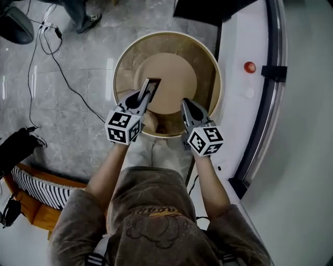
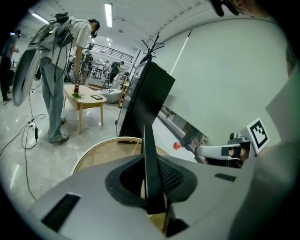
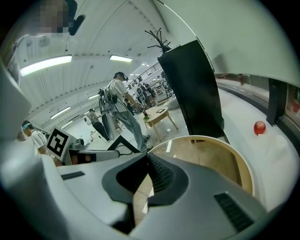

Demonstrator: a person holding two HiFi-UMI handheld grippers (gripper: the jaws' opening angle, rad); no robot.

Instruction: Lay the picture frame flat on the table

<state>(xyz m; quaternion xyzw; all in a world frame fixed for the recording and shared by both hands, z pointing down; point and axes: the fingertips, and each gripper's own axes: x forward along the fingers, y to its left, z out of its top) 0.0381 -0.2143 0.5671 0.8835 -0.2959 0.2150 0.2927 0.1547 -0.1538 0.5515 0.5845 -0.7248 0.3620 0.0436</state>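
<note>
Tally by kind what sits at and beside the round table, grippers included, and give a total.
grippers: 2 (left gripper, right gripper)
picture frame: 1
round table: 1
red round object on the white ledge: 1
Total: 5

Strip lights shine over grey marble floor.

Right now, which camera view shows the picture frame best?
The head view: the picture frame shows its outline from above. The left gripper view shows only its thin edge; the right gripper view, a dark corner.
</note>
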